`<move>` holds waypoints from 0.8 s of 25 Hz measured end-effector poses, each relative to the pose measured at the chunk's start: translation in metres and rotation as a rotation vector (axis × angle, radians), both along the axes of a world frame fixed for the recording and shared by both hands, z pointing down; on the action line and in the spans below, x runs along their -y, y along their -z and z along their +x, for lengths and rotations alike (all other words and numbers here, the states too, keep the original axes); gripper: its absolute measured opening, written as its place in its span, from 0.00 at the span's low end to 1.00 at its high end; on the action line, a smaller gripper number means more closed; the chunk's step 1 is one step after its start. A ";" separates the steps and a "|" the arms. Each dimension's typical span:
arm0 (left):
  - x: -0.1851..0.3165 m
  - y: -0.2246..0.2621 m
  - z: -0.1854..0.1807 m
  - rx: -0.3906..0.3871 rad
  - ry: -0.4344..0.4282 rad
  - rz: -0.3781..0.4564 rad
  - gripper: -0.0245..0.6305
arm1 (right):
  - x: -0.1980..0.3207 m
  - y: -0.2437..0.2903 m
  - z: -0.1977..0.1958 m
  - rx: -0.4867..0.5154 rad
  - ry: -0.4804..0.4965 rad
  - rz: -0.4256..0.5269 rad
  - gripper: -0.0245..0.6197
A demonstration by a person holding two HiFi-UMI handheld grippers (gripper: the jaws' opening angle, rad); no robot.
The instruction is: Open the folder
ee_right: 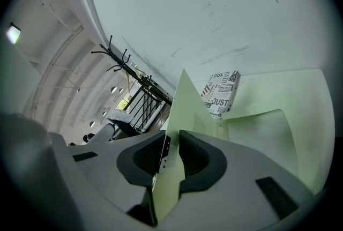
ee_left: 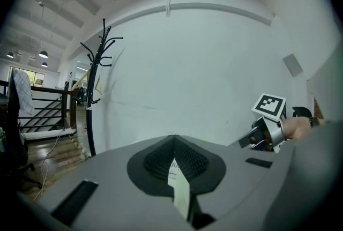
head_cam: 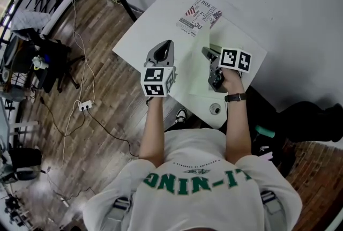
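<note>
With the folder [head_cam: 202,77] on the desk [head_cam: 144,37], its cover [ee_right: 185,101] is being held upright between the slack, parted jaws of the right hand-held gripper [ee_right: 172,132] and could be dropped; a pale strip [ee_left: 182,198] is being pinched by the left hand-held gripper [ee_left: 173,139].

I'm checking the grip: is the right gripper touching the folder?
Touching. In the right gripper view the folder stands raised between the narrowly parted jaws of the right gripper, resting against them.

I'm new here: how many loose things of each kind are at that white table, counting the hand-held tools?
Pale green folder: 1
Printed box: 1
Hand-held tools: 2, the left tool and the right tool
Total: 4
</note>
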State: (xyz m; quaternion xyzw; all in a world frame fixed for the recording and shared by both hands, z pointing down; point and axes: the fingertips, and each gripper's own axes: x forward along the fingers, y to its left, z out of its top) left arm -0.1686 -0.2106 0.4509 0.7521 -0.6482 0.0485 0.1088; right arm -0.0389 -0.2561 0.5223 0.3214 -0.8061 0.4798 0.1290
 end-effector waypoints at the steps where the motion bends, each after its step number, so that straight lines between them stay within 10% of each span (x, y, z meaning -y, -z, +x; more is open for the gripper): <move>1: -0.002 -0.001 -0.005 0.000 0.008 -0.003 0.06 | -0.001 0.000 -0.007 0.007 0.003 -0.002 0.15; 20: -0.037 -0.039 -0.133 -0.017 0.200 -0.081 0.06 | 0.006 -0.062 -0.174 -0.032 0.084 -0.135 0.23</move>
